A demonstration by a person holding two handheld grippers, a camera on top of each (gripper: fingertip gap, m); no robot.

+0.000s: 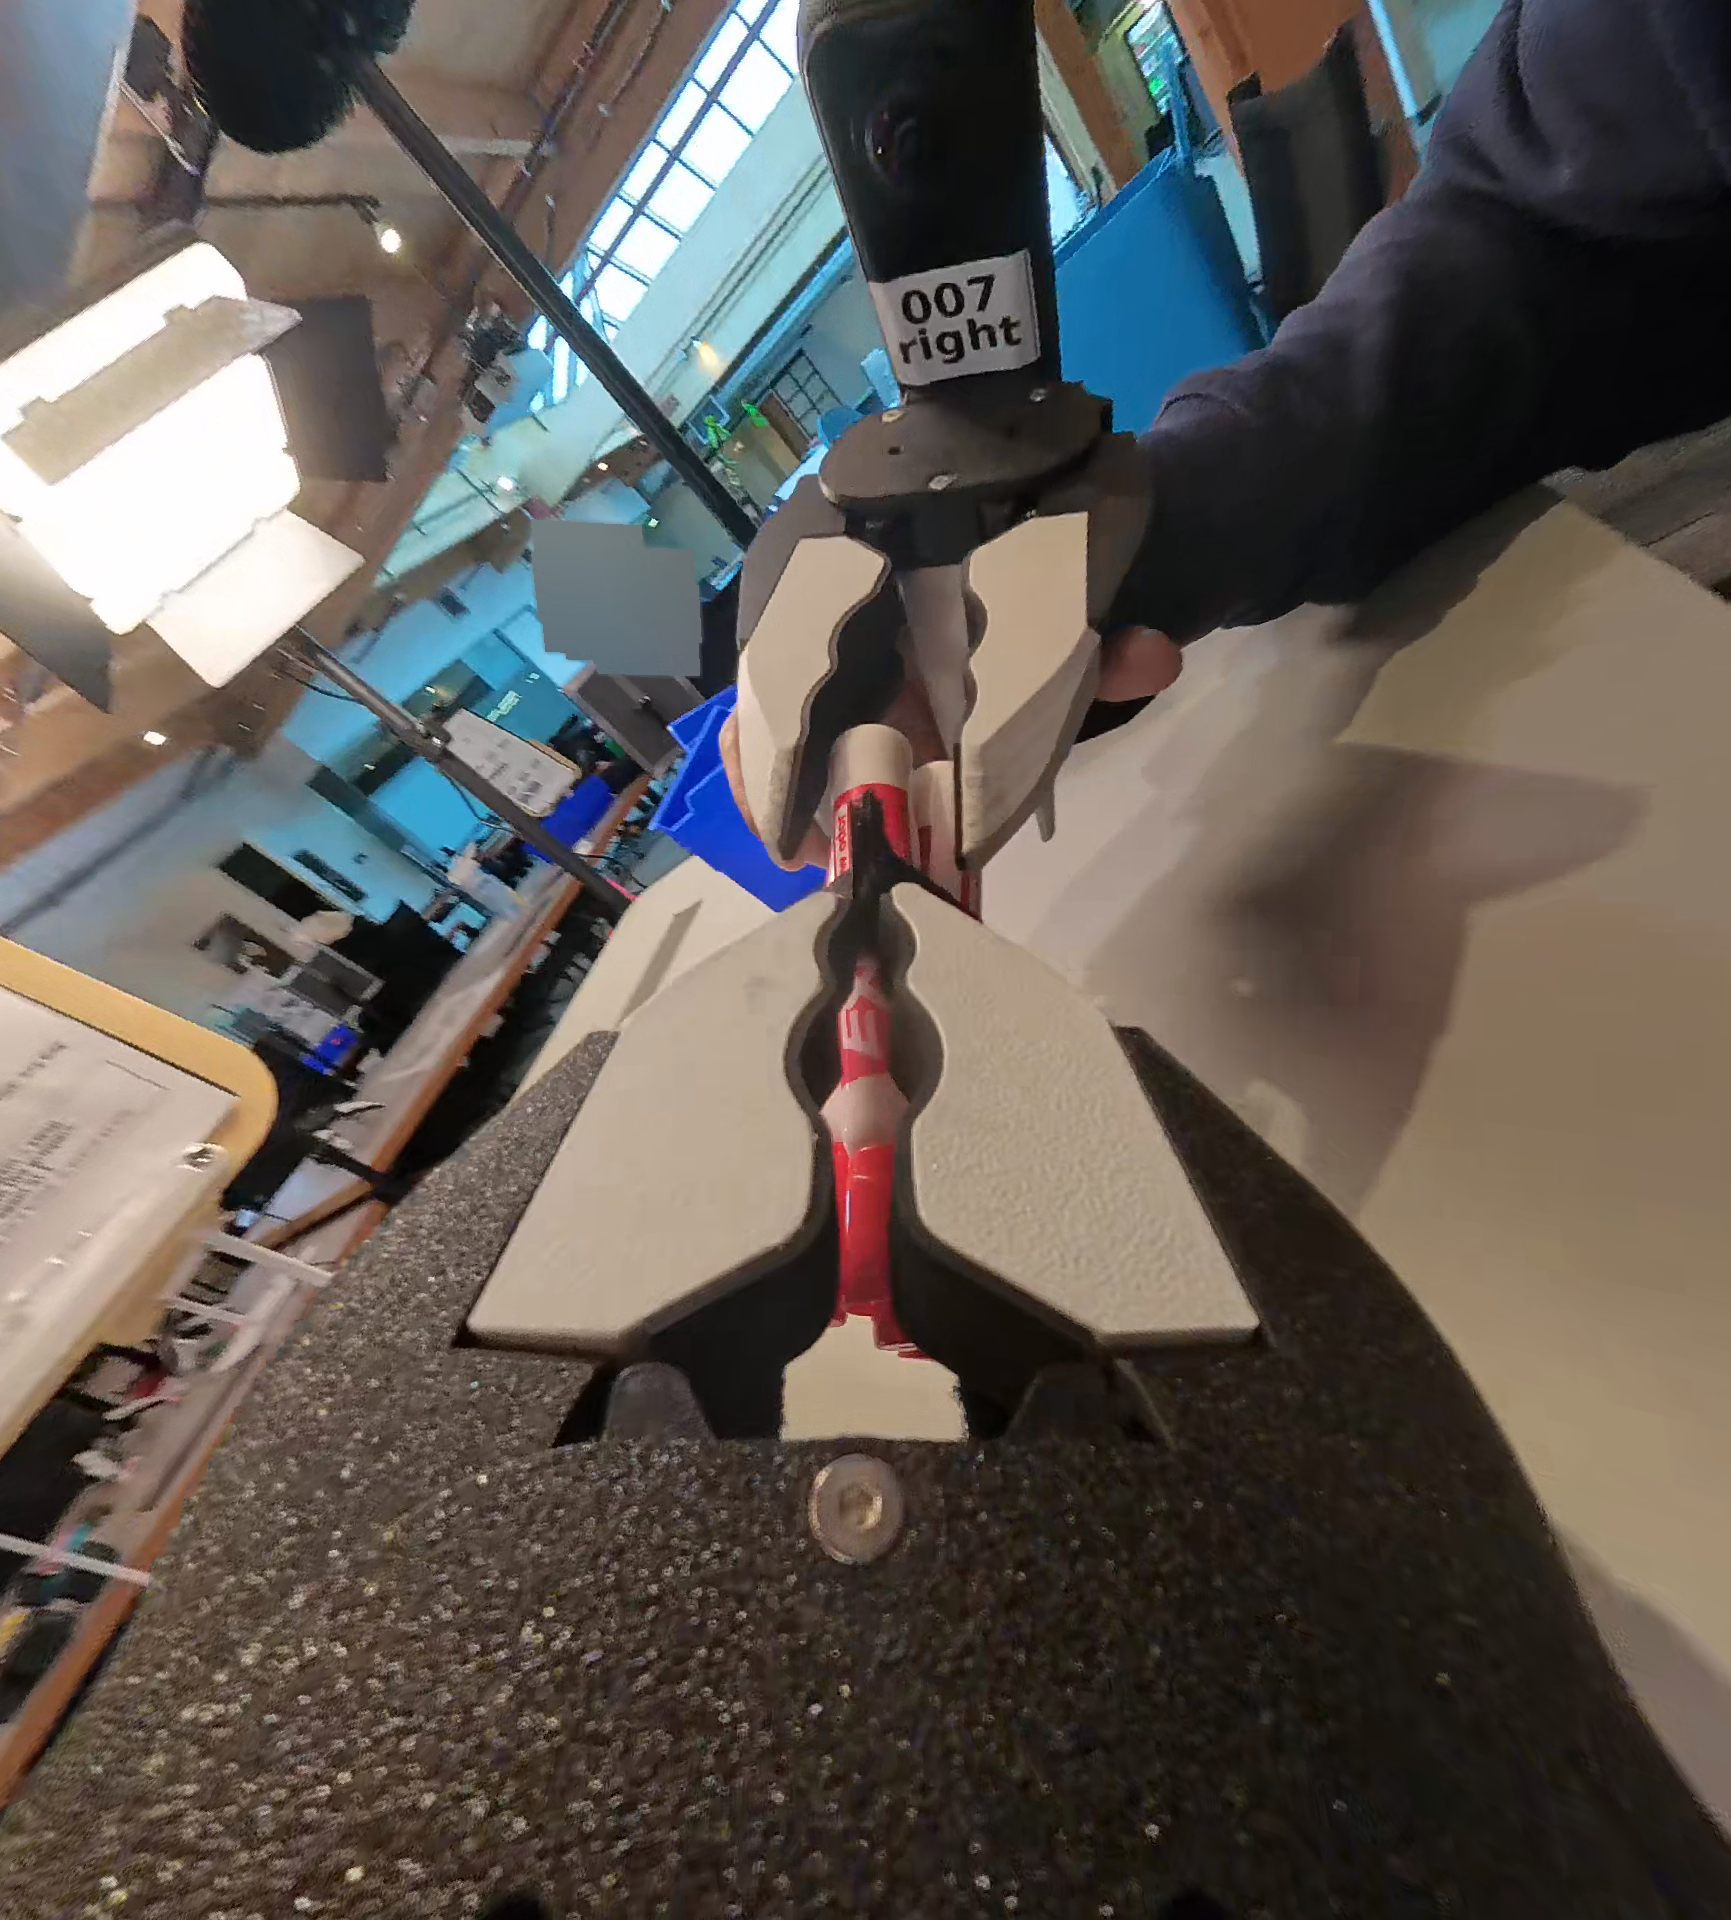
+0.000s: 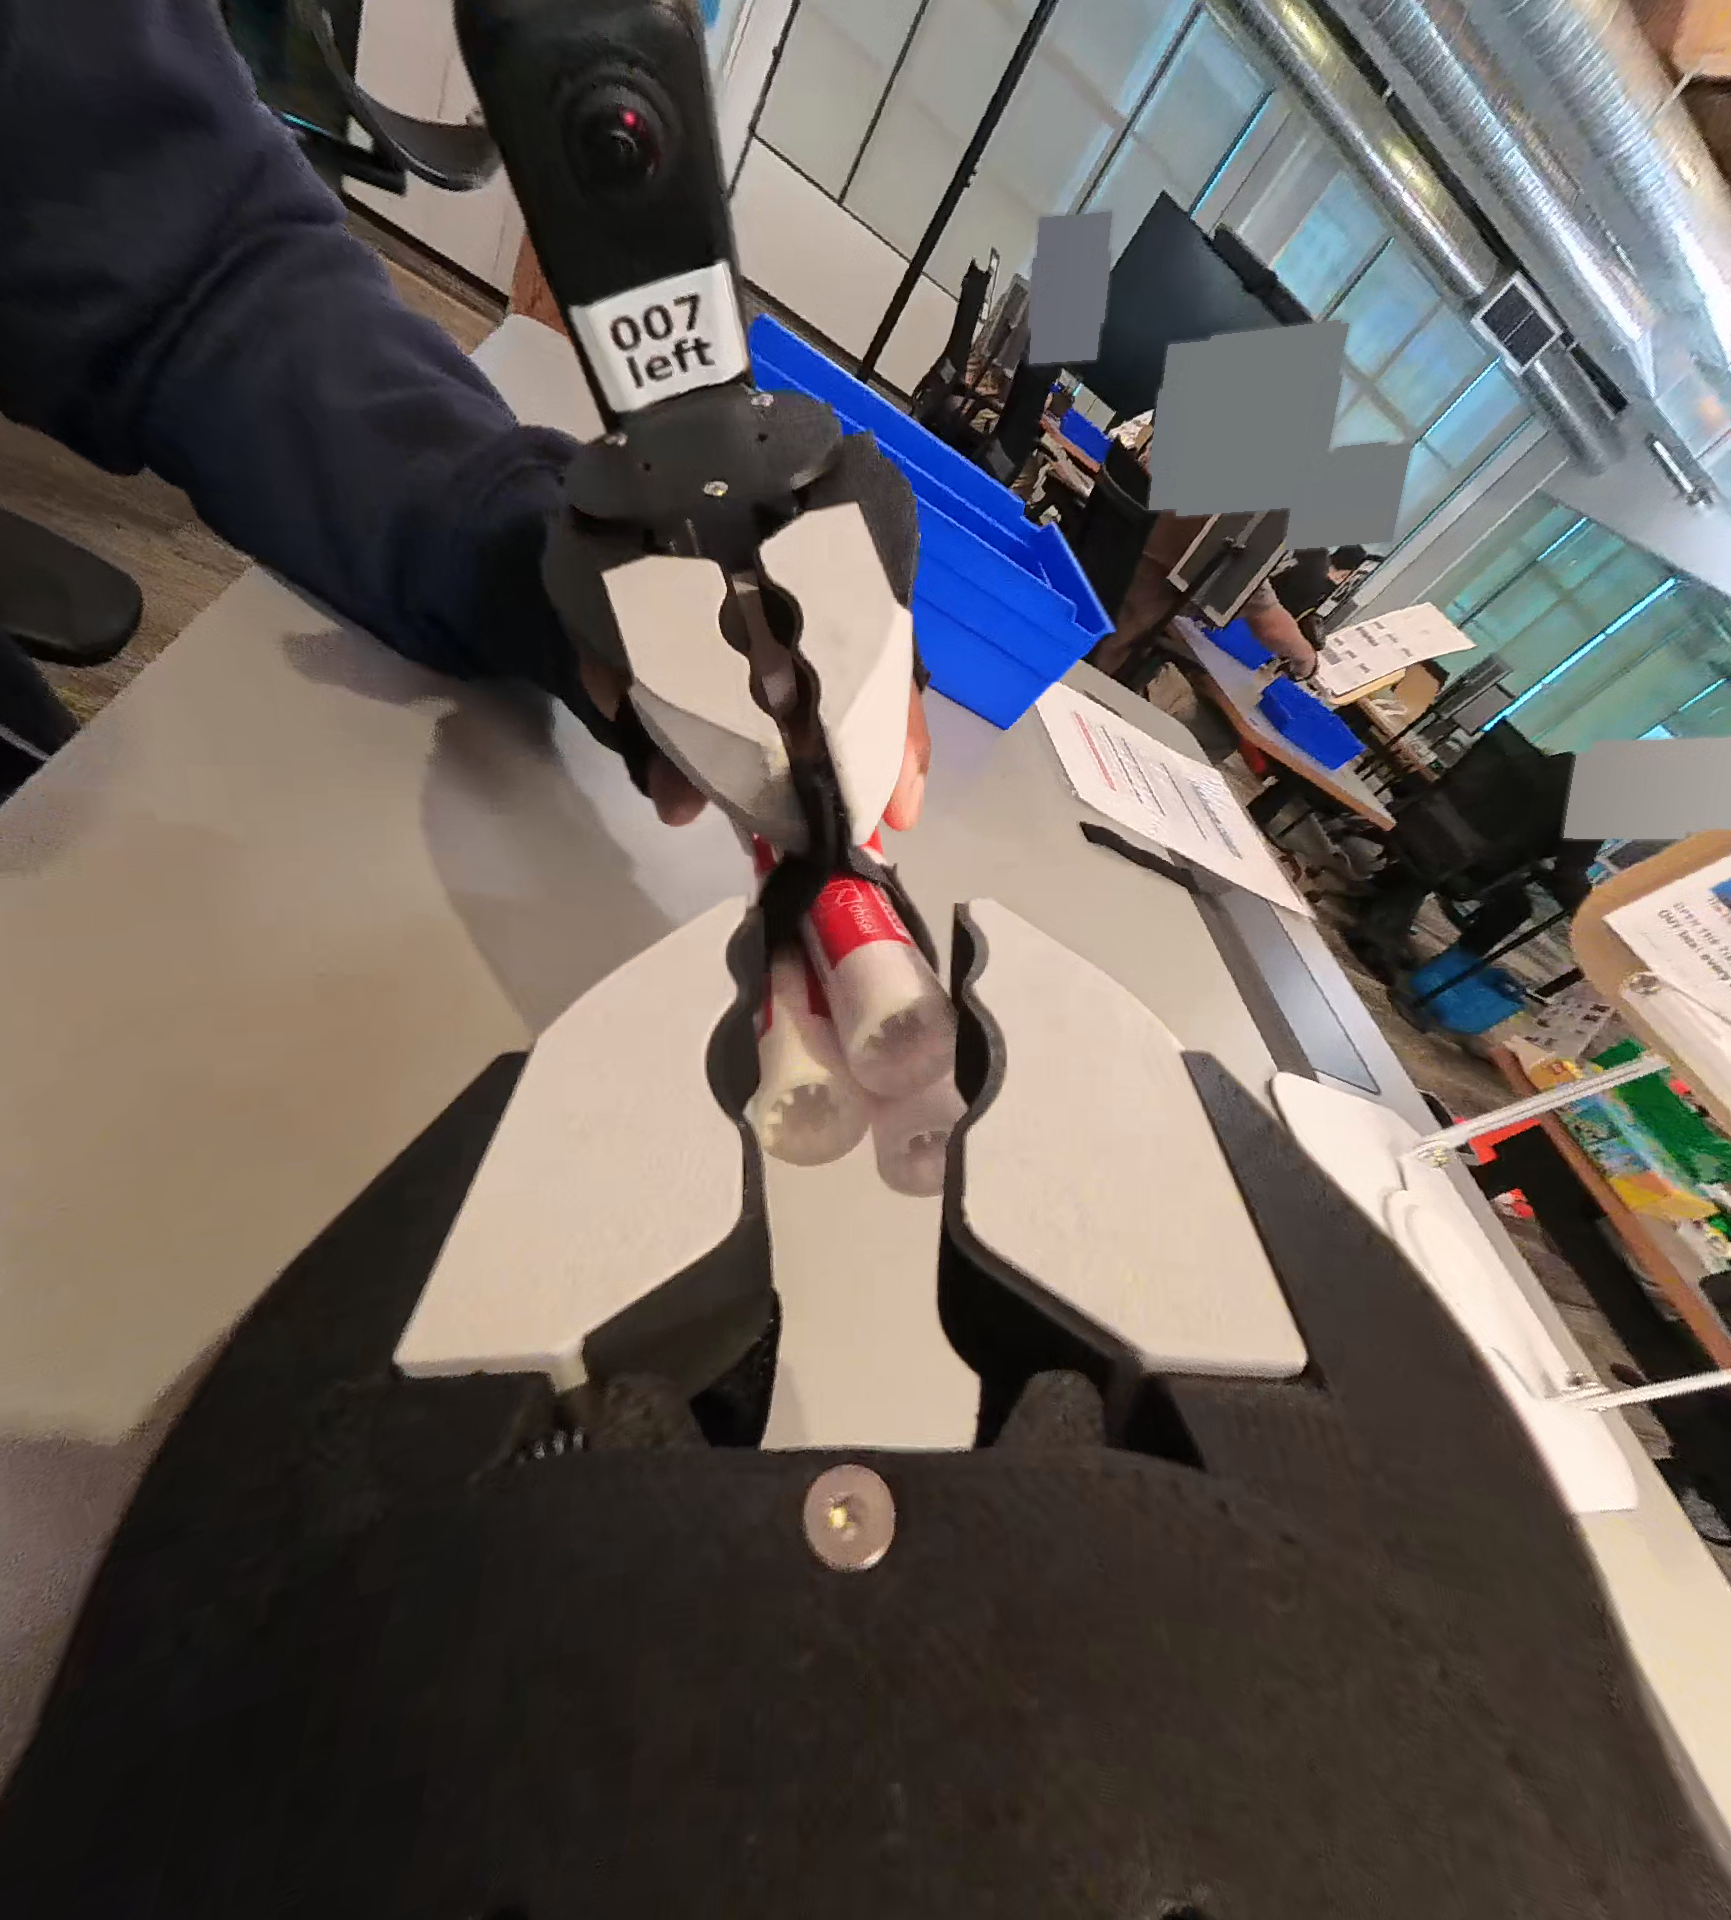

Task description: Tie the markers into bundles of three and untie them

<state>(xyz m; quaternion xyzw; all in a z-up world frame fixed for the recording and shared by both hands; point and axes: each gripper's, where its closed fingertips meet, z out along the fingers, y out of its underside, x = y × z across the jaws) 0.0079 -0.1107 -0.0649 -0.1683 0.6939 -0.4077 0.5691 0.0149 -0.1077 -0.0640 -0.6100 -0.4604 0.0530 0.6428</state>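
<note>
The three red-and-white markers (image 2: 866, 997) are hanging bundled in the air above the grey table (image 2: 217, 883), lifted by a black strap (image 2: 788, 904) wrapped round their barrels. The left gripper (image 2: 819, 821) is pinching that strap's free end between nearly closed fingers. The right gripper (image 2: 856, 1023) is standing wide around the bundle's butt ends, its pads not visibly pressing on them. The tying looks close to finished or the untying just starting; I cannot tell which, and a second black strap (image 2: 1141, 854) lying by a printed sheet (image 2: 1162, 790) suggests more bundling is waiting. The markers are smooth glossy cylinders with translucent ends; the strap is soft and matte; the fingers are scalloped, with pale pebbled faces
</note>
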